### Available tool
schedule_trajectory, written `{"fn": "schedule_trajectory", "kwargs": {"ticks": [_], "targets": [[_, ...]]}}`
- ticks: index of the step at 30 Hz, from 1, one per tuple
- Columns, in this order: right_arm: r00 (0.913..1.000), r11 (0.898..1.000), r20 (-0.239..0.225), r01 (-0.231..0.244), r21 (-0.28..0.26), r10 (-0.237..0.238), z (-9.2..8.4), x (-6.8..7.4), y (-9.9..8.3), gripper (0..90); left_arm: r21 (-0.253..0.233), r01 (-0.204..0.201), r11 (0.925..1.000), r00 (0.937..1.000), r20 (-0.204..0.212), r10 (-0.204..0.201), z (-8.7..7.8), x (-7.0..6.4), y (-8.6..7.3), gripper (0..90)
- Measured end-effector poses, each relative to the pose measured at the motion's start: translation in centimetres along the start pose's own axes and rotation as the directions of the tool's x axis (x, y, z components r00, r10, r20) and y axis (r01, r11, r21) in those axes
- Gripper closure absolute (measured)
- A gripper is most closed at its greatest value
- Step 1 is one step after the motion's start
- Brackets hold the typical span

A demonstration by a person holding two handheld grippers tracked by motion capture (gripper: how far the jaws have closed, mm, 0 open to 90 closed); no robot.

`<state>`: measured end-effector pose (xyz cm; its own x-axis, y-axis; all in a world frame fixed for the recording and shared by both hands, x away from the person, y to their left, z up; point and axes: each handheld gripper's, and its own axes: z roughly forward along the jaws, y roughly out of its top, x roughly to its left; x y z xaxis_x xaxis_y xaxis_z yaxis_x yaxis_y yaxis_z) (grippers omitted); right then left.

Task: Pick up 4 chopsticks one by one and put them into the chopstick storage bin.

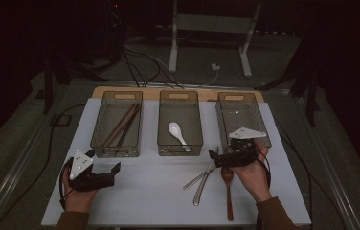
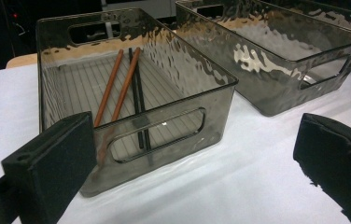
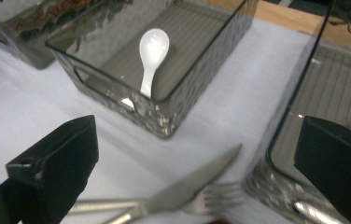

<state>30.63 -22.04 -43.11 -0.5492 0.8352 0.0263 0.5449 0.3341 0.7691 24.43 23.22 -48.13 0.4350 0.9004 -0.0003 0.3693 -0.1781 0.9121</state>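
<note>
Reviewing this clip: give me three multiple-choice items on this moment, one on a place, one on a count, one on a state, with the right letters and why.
1. Where does the white spoon lie?
A. left bin
B. middle bin
C. on the table
2. How many clear bins stand on the table?
A. two
B. three
C. four
3. How do the right gripper's jaws stand?
A. open, empty
B. shut on the knife
C. shut on the fork

B: it rests on the middle bin's floor.
B: three stand in a row.
A: both jaws stand apart above the knife and fork.
</note>
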Motion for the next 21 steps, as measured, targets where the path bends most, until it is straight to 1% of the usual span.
{"fn": "schedule_trajectory", "kwargs": {"ticks": [8,15,19,21], "targets": [[0.9995,0.999,0.026,-0.016,0.037,0.015,-0.7,-0.7,-2.5,0.0,0.001,0.000,1.0000,1.0000,0.000,0.000,0.0,0.0,0.0,0.6],[0.9987,0.995,0.031,-0.043,0.089,0.040,-0.8,-1.0,-5.0,0.1,0.000,-0.004,1.0000,1.0000,0.001,0.004,0.0,-0.1,0.1,0.6],[0.9983,0.992,0.029,-0.054,0.117,0.051,-1.0,-1.1,-6.1,0.1,-0.001,-0.003,1.0000,1.0000,0.001,0.003,0.0,-0.1,0.1,0.7],[0.9985,0.990,0.028,-0.051,0.130,0.048,-1.0,-1.1,-6.6,0.1,0.001,-0.003,1.0000,1.0000,0.002,0.003,0.0,-0.2,0.1,0.7]]}}
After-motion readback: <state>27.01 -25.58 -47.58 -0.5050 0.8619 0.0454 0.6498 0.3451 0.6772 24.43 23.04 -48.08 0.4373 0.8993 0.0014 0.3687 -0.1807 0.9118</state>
